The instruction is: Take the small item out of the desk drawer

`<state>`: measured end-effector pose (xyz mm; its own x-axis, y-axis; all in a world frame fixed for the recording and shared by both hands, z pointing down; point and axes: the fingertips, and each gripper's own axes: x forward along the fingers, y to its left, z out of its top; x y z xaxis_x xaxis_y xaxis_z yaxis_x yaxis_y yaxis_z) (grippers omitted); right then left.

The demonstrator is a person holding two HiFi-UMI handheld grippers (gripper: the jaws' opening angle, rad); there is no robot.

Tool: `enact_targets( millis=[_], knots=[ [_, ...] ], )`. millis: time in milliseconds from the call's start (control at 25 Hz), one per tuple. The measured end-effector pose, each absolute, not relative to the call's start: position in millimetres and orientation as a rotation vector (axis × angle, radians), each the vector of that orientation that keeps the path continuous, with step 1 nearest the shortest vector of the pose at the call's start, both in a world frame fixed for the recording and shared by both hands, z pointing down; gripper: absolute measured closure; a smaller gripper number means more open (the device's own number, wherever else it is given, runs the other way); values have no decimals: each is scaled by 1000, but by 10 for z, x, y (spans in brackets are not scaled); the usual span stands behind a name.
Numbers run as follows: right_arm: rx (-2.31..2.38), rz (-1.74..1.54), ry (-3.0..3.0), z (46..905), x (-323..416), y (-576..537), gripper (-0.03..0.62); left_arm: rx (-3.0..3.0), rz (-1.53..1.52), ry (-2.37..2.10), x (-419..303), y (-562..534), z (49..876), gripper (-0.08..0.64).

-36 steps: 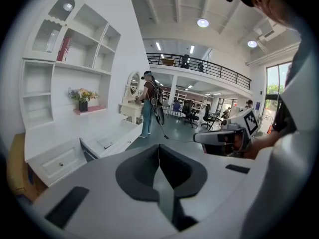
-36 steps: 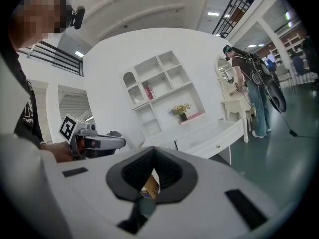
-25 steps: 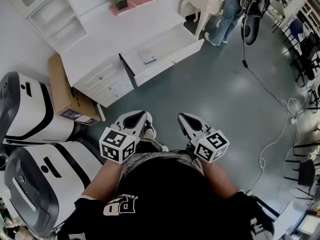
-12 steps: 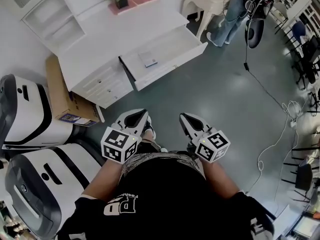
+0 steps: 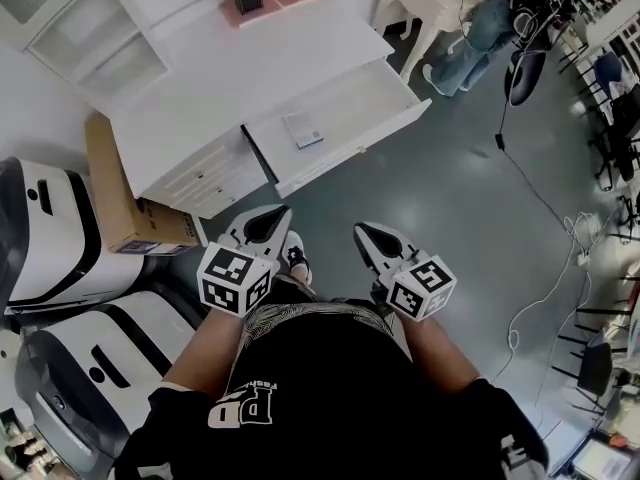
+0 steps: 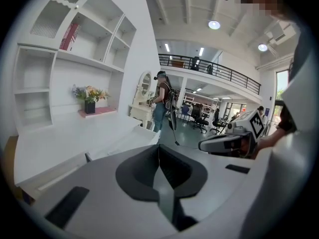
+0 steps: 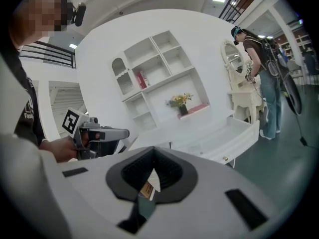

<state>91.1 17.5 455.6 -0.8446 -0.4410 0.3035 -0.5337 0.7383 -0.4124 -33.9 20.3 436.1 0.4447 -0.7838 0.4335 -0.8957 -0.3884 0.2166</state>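
Retrieval is not yet under way: the white wooden desk drawer (image 5: 346, 154) stands pulled out from the white desk (image 5: 270, 68), and the small flat rectangular item, pale with a blue-grey face (image 5: 303, 129), lies inside on the drawer floor, toward its left end and clear of the front wall. The white-and-black left gripper (image 5: 268, 224) and the matching right gripper (image 5: 368, 236) hang well apart from the drawer, over the grey floor, each with jaws pressed together on nothing. By the look of it, reach, grasp and lift-out all remain.
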Motion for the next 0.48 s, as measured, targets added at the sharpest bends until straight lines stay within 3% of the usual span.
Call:
enact_targets(
  millis=[480],
  knots=[
    [712,684,-2699,4485,189,-826,583,2290,366,-1400,-989,-731,4366,545]
  ],
)
